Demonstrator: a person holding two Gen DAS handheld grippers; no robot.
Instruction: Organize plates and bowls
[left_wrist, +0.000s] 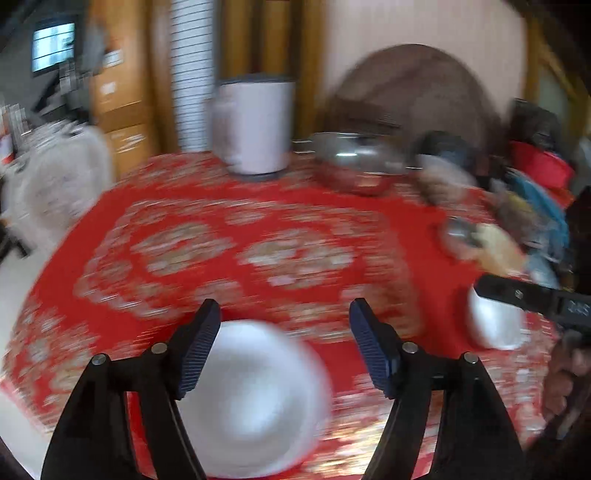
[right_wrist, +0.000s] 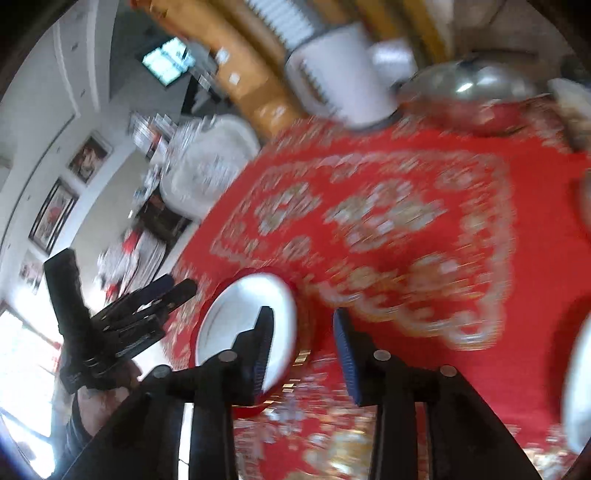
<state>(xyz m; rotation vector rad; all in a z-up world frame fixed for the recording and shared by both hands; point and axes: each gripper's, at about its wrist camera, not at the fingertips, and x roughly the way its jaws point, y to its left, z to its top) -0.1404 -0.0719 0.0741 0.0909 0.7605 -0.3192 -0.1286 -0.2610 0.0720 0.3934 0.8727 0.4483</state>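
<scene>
A white plate (left_wrist: 255, 398) lies on the red, gold-patterned tablecloth (left_wrist: 417, 229), below and between the fingers of my left gripper (left_wrist: 285, 308). That gripper is open and its pads are clear of the plate. In the right wrist view the plate (right_wrist: 229, 317) shows a red rim, partly behind the left finger of my right gripper (right_wrist: 303, 314), which is open with only cloth in its gap. The left gripper (right_wrist: 173, 291) is at the plate's left. A white bowl (left_wrist: 495, 328) sits under the right gripper's tip (left_wrist: 517, 295). Everything is blurred.
At the table's far side stand a white cylindrical container (left_wrist: 255, 125) and a steel pot with a lid (left_wrist: 354, 158). Mixed clutter (left_wrist: 532, 221) crowds the right edge. A white chair (left_wrist: 55, 177) stands left of the table. A white dish (right_wrist: 580, 387) shows at the right edge.
</scene>
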